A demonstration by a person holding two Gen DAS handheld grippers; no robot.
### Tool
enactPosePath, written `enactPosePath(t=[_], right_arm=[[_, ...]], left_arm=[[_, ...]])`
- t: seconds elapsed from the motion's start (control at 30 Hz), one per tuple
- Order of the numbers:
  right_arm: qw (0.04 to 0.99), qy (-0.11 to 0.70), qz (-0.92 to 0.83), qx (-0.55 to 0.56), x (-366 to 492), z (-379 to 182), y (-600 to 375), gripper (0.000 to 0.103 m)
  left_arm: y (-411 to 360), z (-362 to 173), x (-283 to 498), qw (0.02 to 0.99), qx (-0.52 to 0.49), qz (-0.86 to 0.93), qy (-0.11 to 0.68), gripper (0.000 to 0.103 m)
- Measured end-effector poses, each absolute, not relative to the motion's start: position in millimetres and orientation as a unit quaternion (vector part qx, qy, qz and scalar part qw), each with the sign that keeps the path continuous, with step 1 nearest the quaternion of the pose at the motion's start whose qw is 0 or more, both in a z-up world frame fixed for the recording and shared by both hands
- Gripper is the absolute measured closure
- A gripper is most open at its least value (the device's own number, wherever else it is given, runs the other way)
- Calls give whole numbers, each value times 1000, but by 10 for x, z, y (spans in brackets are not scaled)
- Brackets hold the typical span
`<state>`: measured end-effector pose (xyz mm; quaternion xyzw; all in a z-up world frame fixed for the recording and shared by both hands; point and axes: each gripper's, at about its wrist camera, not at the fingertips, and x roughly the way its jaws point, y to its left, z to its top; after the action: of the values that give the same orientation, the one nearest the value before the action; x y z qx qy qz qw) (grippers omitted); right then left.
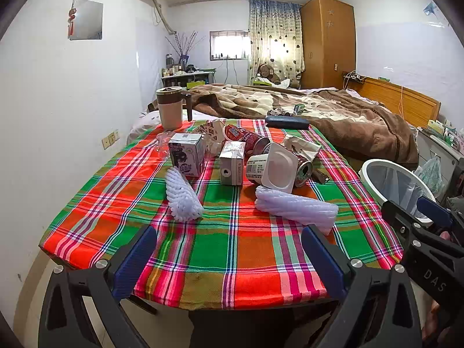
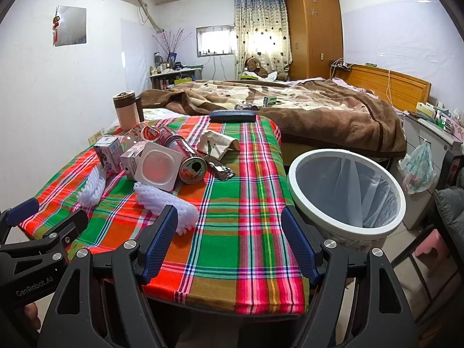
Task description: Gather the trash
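Trash lies in a heap on the plaid-covered table (image 1: 232,249): two white foam nets (image 1: 183,195) (image 1: 295,206), a small printed carton (image 1: 185,153), a milk carton (image 1: 232,162), a yogurt cup (image 1: 271,169), a tipped can (image 1: 303,169) and crumpled paper (image 1: 301,146). My left gripper (image 1: 229,249) hovers open over the table's near edge, short of the nets. My right gripper (image 2: 229,240) is open too, its left finger just in front of the nearer foam net (image 2: 166,203). A white bin (image 2: 345,185) with a liner stands beside the table's right edge.
A brown-lidded mug (image 1: 171,107) and a dark case (image 1: 287,122) sit at the table's far end. Behind is a bed with a brown blanket (image 1: 319,110). A white wall runs along the left. A pink stool (image 2: 429,248) and a plastic bag (image 2: 417,168) are at the right.
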<state>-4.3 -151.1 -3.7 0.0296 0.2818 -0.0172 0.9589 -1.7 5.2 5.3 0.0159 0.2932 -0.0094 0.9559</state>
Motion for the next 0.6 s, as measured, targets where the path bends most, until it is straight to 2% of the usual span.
enactPosePath(t=[0.6], right_arm=[[959, 281, -18, 29, -48, -32, -1507, 28]], left_arm=[[55, 58, -24, 956, 15, -10, 293, 2]])
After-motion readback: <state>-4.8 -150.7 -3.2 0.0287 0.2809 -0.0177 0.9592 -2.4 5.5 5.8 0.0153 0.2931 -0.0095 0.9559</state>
